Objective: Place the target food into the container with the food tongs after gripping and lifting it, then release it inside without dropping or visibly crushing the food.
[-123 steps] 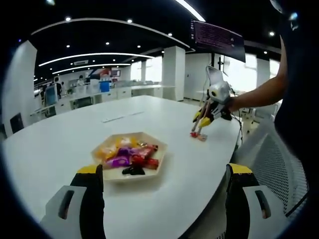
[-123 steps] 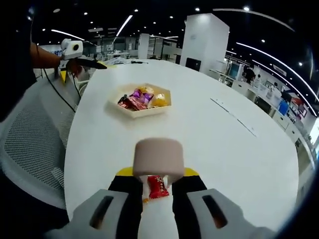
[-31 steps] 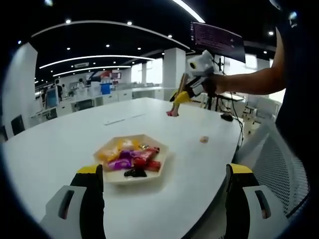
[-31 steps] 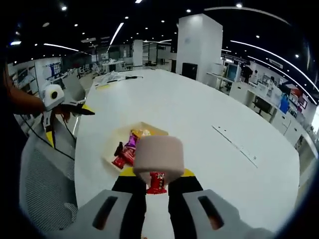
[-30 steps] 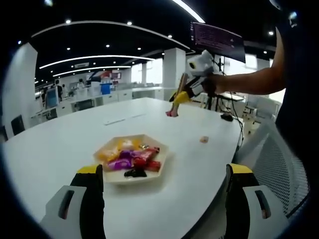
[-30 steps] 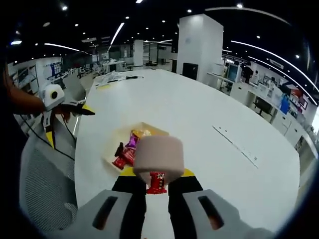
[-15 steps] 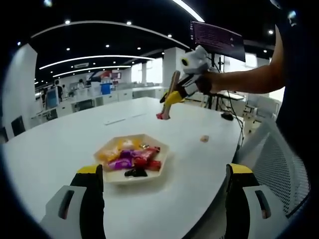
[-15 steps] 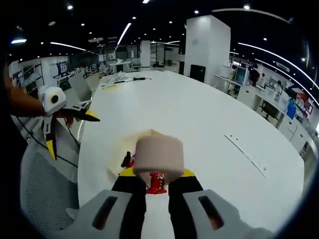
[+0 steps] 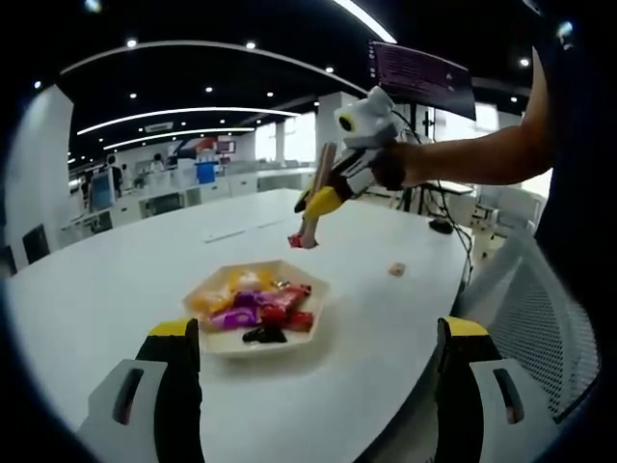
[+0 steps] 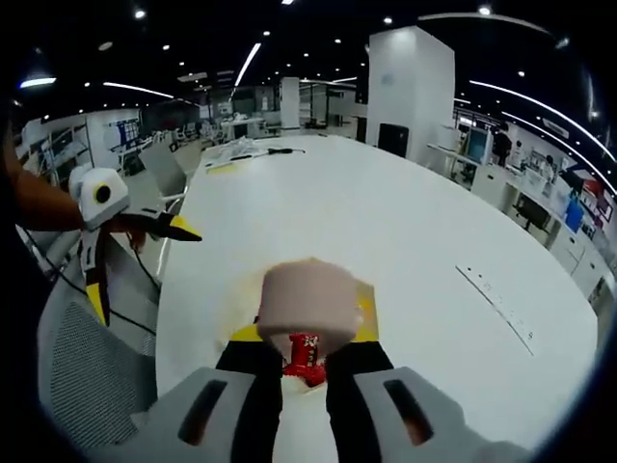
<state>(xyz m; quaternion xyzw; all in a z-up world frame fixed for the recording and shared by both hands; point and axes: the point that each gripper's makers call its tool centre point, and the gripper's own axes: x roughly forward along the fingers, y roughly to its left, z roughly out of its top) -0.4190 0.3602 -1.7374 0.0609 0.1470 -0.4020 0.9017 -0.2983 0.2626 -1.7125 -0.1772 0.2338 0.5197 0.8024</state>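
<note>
Grip and lift done: right gripper (image 10: 307, 371) clamps tongs (image 9: 316, 198) pinching red candy (image 10: 305, 354) above tray (image 9: 310, 328). Left gripper (image 9: 318, 386) agape, idle. Lowering, release left.

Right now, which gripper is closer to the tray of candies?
Right. The right gripper, its tongs shut on a red candy, hangs in the air just above and behind the tray. The left gripper is held back at the table's near edge.

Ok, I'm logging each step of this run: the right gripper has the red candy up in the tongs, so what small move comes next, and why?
Probably lower it toward the tray. In the left gripper view the right gripper holds the tongs with the red candy above and just beyond the tray's far edge, too high to release gently.
</note>
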